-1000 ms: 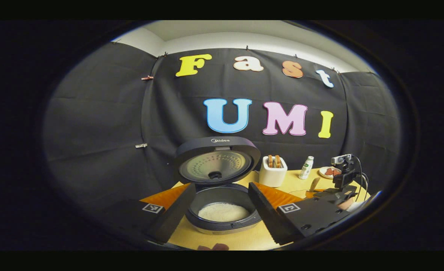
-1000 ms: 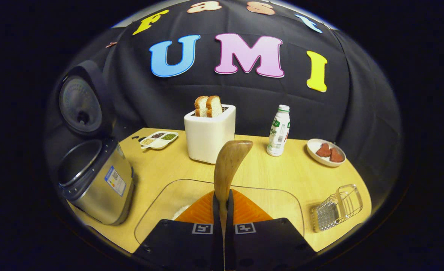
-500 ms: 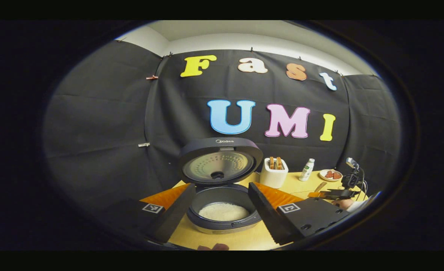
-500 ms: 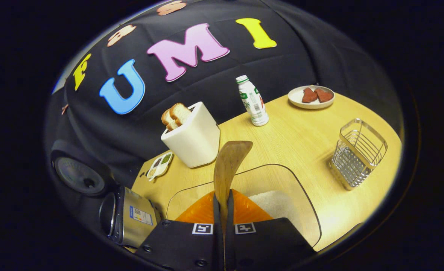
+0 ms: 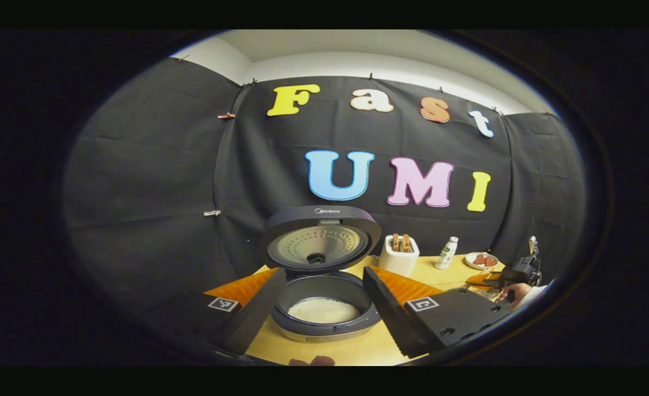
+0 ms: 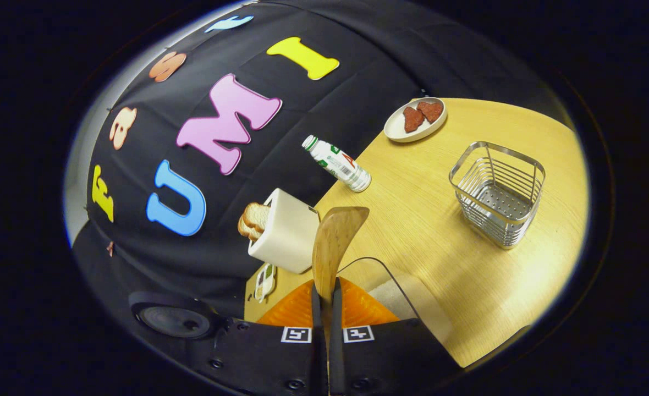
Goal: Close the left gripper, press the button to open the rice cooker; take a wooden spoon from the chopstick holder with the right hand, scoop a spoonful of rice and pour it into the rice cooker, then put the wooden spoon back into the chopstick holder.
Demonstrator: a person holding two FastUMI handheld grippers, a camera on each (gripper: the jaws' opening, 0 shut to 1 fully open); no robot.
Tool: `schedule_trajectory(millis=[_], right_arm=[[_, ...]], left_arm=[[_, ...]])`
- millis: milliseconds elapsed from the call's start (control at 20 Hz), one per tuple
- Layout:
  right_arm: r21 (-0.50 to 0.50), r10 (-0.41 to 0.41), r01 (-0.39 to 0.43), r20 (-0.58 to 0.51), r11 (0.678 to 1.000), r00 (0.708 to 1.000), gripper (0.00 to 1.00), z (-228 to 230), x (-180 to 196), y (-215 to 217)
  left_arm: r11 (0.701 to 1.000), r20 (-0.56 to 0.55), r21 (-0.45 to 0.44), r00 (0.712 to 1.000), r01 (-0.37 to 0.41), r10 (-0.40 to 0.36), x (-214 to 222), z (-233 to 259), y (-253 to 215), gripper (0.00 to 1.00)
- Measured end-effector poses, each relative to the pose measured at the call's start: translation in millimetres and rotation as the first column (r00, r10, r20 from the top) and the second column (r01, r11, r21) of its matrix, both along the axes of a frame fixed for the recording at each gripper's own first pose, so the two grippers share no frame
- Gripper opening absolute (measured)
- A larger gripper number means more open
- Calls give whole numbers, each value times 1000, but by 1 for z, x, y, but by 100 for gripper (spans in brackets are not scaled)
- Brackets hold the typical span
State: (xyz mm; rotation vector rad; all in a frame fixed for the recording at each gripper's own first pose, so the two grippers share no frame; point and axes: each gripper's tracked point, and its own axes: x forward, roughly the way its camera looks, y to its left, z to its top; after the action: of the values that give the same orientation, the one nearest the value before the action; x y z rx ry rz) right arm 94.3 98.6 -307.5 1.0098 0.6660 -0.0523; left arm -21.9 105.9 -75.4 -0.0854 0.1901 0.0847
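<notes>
The rice cooker [image 5: 324,324] stands open with its lid [image 5: 319,242] raised and white rice in the pot. My left gripper [image 5: 322,322] is open, one finger on each side of the pot and close in front of it. My right gripper [image 6: 327,291] is shut on the handle of the wooden spoon [image 6: 335,242], whose bowl points forward; I see no rice on it. The wire chopstick holder [image 6: 498,192] stands on the table to the right of the spoon and holds nothing. A clear container of rice [image 6: 407,294] lies just under the spoon. The right gripper [image 5: 514,272] also shows at the far right.
A white toaster [image 6: 283,231] with bread, a small bottle [image 6: 338,165] and a plate [image 6: 415,118] with red pieces stand along the back of the wooden table [image 6: 467,275]. A small divided dish [image 6: 264,281] lies near the toaster. The cooker's lid [image 6: 173,319] shows low on the left.
The right gripper has rolled over with the spoon, so its view now tilts steeply and the holder sits nearer. In the left gripper view it has dropped and moved right. The left gripper barely moved.
</notes>
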Motion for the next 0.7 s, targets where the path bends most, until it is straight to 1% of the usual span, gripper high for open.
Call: schedule_trajectory(millis=[150, 200, 350, 400, 450, 500, 550, 600, 650, 700], right_arm=[[89, -40, 40, -3, 995, 999, 6, 17, 0, -9], [121, -43, 42, 2, 992, 999, 6, 26, 0, -9], [205, -58, 52, 22, 977, 998, 6, 55, 1, -8], [226, -59, 52, 25, 973, 998, 6, 64, 1, -6], [242, -55, 47, 29, 969, 998, 6, 71, 1, -2], [261, -42, 32, 33, 965, 999, 6, 81, -1, 5], [276, -28, 16, 39, 961, 999, 6, 89, -1, 13], [289, -13, -1, 47, 957, 999, 6, 98, -1, 22], [302, 4, -21, 56, 953, 998, 6, 106, -1, 33], [313, 21, -41, 67, 949, 998, 6, 116, -1, 43]], left_arm=[[1000, 10, -7, 1000, -7, 8, -4, 3, 0, 95], [1000, 15, -10, 1000, -11, 11, -5, 4, 0, 93], [1000, 25, -18, 999, -24, 24, -6, 5, 4, 93], [999, 28, -20, 999, -31, 31, -8, 5, 6, 95], [999, 31, -22, 999, -36, 36, -9, 5, 9, 95], [999, 34, -26, 999, -39, 40, -10, 4, 11, 93], [999, 33, -27, 998, -45, 46, -11, 3, 13, 95], [998, 35, -28, 998, -53, 54, -12, 2, 17, 95], [998, 37, -29, 997, -61, 62, -12, 2, 20, 93], [997, 39, -31, 997, -70, 71, -13, 2, 24, 95]])
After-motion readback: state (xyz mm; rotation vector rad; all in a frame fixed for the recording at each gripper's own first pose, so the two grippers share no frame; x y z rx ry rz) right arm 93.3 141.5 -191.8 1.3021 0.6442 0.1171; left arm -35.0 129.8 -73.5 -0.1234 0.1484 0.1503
